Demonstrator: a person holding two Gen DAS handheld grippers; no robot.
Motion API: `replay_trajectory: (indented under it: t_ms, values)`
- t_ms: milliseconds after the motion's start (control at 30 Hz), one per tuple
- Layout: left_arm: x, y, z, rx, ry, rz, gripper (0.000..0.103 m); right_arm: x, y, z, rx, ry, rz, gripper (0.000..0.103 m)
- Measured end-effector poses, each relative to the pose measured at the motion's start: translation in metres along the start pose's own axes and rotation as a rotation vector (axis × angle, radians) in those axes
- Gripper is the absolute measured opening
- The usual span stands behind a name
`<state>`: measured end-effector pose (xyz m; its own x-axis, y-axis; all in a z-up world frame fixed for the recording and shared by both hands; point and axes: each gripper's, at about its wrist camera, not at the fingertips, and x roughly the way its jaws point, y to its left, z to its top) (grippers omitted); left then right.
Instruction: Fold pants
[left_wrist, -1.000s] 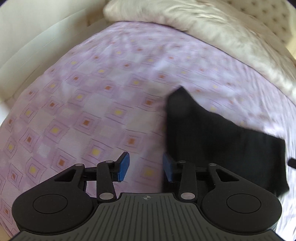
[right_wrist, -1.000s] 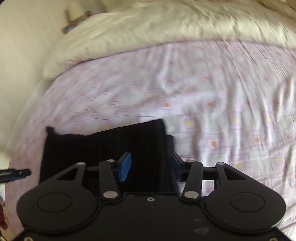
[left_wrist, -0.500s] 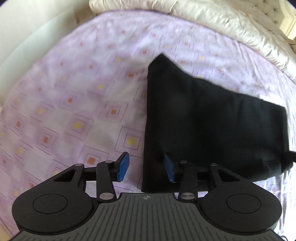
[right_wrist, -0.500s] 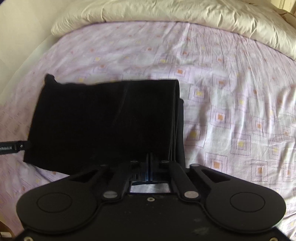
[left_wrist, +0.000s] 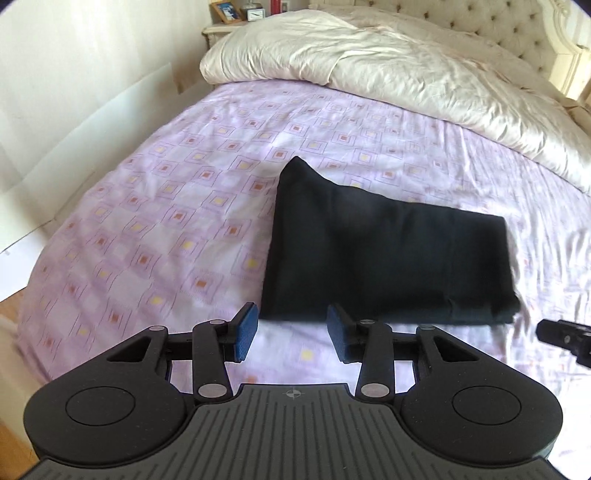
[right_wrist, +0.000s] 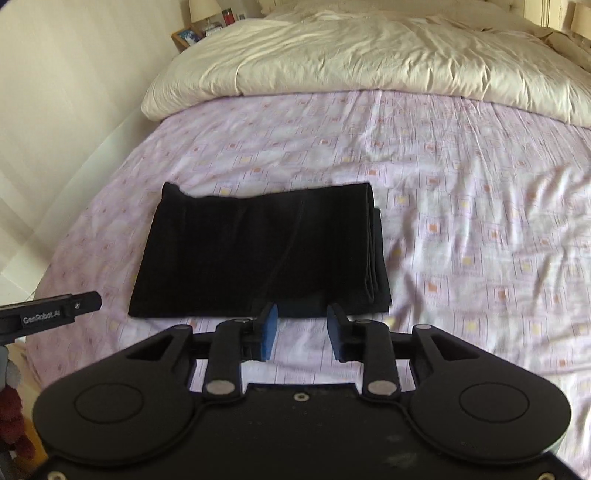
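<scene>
The black pants (left_wrist: 384, 254) lie folded into a flat rectangle on the purple patterned bed sheet (left_wrist: 177, 221); they also show in the right wrist view (right_wrist: 258, 258), with stacked layers at the right edge. My left gripper (left_wrist: 291, 338) is open and empty, just short of the pants' near edge. My right gripper (right_wrist: 301, 332) is open and empty, also just short of the near edge. The tip of the right gripper shows in the left wrist view (left_wrist: 565, 334), and the left one in the right wrist view (right_wrist: 48, 312).
A crumpled cream duvet (left_wrist: 388, 70) lies across the far half of the bed, also in the right wrist view (right_wrist: 369, 59). A nightstand (left_wrist: 225, 26) with a photo frame stands by the wall. A tufted headboard (left_wrist: 498, 26) is behind.
Both grippers have pulled back and up from the pants, which now lie free. The right gripper was shut half a second ago and is now open.
</scene>
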<state>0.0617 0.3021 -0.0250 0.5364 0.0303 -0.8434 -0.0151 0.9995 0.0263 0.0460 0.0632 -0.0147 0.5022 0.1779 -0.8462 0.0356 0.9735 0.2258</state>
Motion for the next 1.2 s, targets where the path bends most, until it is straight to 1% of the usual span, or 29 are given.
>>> replay_trajectory:
  t_ms: [67, 133, 233, 333, 400, 467, 533, 633, 733, 833, 1067, 1200]
  values:
    - [-0.012, -0.008, -0.008, -0.012, -0.003, 0.001, 0.04, -0.012, 0.002, -0.006, -0.018, 0.004, -0.001, 0.034]
    - [-0.023, -0.017, -0.015, -0.029, -0.007, 0.019, 0.041, -0.023, 0.004, -0.01, -0.062, -0.003, -0.018, 0.035]
    - [-0.043, -0.03, -0.025, -0.039, -0.006, 0.054, 0.041, -0.048, 0.003, -0.015, -0.102, -0.045, -0.012, 0.037]
    - [-0.061, -0.042, -0.033, -0.053, -0.009, 0.063, 0.041, -0.077, -0.002, -0.021, -0.099, -0.1, -0.004, 0.039]
    - [-0.072, -0.049, -0.037, -0.072, 0.013, 0.061, 0.041, -0.094, -0.004, -0.025, -0.102, -0.117, -0.024, 0.04]
    - [-0.082, -0.056, -0.04, -0.086, 0.042, 0.066, 0.041, -0.106, -0.005, -0.028, -0.111, -0.117, -0.065, 0.041]
    - [-0.089, -0.063, -0.044, -0.077, 0.076, 0.061, 0.041, -0.116, -0.009, -0.032, -0.1, -0.12, -0.066, 0.042]
    - [-0.1, -0.072, -0.053, -0.072, 0.102, 0.053, 0.041, -0.128, -0.019, -0.038, -0.067, -0.078, -0.016, 0.043]
    - [-0.111, -0.08, -0.061, -0.074, 0.089, 0.06, 0.041, -0.136, -0.025, -0.047, -0.055, -0.044, 0.019, 0.043]
    - [-0.118, -0.086, -0.067, -0.079, 0.083, 0.059, 0.041, -0.142, -0.03, -0.054, -0.051, -0.026, 0.027, 0.043]
    - [-0.12, -0.1, -0.078, -0.066, 0.11, 0.063, 0.041, -0.152, -0.041, -0.065, -0.065, -0.003, 0.0, 0.044]
    - [-0.125, -0.107, -0.081, -0.059, 0.098, 0.074, 0.041, -0.157, -0.045, -0.067, -0.067, -0.006, 0.007, 0.044]
